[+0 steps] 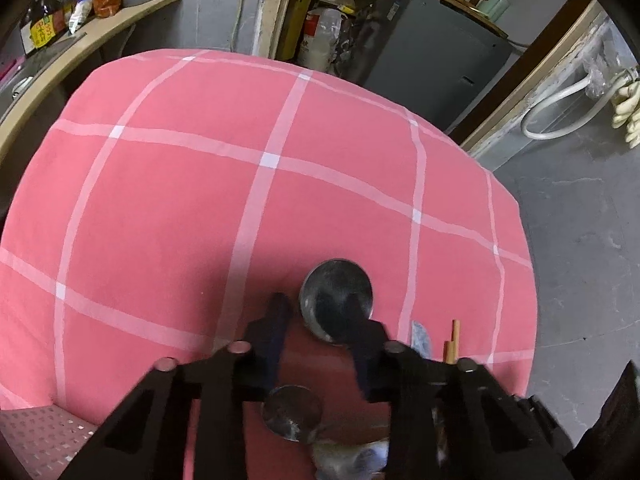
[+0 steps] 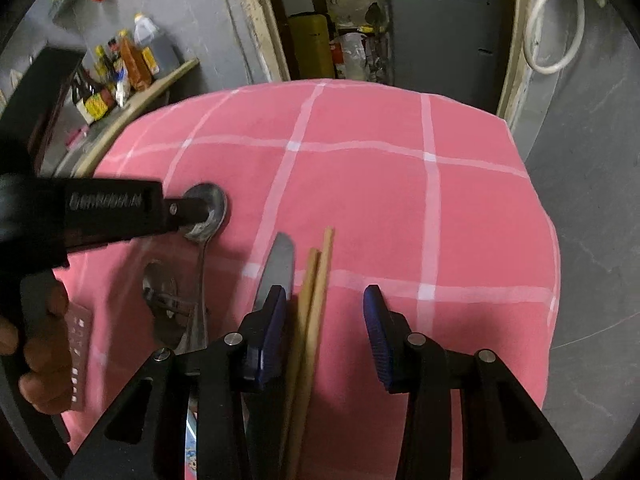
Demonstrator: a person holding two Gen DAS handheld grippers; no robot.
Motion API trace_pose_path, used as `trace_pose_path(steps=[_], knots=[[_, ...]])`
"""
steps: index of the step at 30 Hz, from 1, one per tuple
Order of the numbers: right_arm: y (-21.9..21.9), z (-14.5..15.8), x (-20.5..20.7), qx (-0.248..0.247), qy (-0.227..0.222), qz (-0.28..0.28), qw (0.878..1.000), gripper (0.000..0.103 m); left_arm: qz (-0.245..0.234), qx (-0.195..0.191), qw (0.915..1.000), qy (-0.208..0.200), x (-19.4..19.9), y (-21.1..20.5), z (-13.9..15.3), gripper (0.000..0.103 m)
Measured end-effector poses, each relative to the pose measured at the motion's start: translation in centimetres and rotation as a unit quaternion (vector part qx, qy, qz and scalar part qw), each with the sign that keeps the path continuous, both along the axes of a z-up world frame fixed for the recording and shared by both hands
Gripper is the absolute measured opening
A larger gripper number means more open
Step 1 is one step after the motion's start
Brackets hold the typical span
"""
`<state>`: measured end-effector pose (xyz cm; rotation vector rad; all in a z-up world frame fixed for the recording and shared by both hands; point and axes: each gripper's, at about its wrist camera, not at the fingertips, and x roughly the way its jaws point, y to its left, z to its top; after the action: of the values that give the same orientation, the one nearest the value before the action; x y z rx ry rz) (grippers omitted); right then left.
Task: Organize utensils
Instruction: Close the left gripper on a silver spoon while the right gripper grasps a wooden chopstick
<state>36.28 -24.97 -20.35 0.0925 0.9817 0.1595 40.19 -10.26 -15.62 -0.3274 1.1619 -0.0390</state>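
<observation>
Hovering open, left hand-held gripper [image 1: 316, 304] straddles spoon [image 1: 336, 300].

We see dim indoor light, soft shadows on the pink checked tablecloth [image 1: 168, 200], motion blur nearby, fisheye-bent, vignetted edges.

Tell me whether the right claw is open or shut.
Open. The right claw has a wide gap between its blue fingers, with the chopsticks lying on the pink cloth between them, ungripped.
</observation>
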Motion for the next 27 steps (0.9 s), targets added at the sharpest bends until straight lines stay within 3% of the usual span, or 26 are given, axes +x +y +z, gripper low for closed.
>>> trace_pose_path(steps=[3, 5, 12, 14, 15, 18, 22, 27], knots=[[0.4, 0.3, -0.4, -0.022, -0.003, -0.006, 1.000, 0.033, -0.004, -0.004, 1.0000, 0.006, 0.6, -0.2, -0.3, 0.013], [0.0, 0.4, -0.5, -0.031, 0.000, -0.011, 0.999, 0.023, -0.004, -0.002, 1.0000, 0.006, 0.6, -0.1, -0.5, 0.008], [-2.1, 0.6, -1.3, 0.010, 0.005, -0.017, 1.000, 0.007, -0.021, -0.010, 0.9997, 0.007, 0.5, -0.4, -0.5, 0.006], [-2.8, 0.6, -1.5, 0.020, 0.012, -0.029, 0.999, 0.006, -0.026, -0.044, 0.9986, 0.013, 0.6, -0.2, -0.8, 0.006], [-3.7, 0.5, -1.5, 0.049, 0.019, -0.037, 0.998, 0.006, -0.028, -0.059, 0.9977, 0.018, 0.7, -0.2, -1.1, 0.006], [-5.2, -0.3, -1.2, 0.101, 0.038, -0.046, 0.993, 0.006, -0.026, -0.075, 0.9966, 0.025, 0.9, -0.3, -1.5, 0.006], [-5.5, -0.5, -0.9, 0.123, 0.055, -0.045, 0.990, 0.007, -0.036, -0.070, 0.9964, 0.030, 1.4, -0.9, -1.7, 0.007], [-5.3, -1.0, -1.0, 0.132, 0.067, -0.064, 0.987, 0.007, -0.055, -0.038, 0.9974, 0.026, 1.8, -2.3, -1.6, 0.007]])
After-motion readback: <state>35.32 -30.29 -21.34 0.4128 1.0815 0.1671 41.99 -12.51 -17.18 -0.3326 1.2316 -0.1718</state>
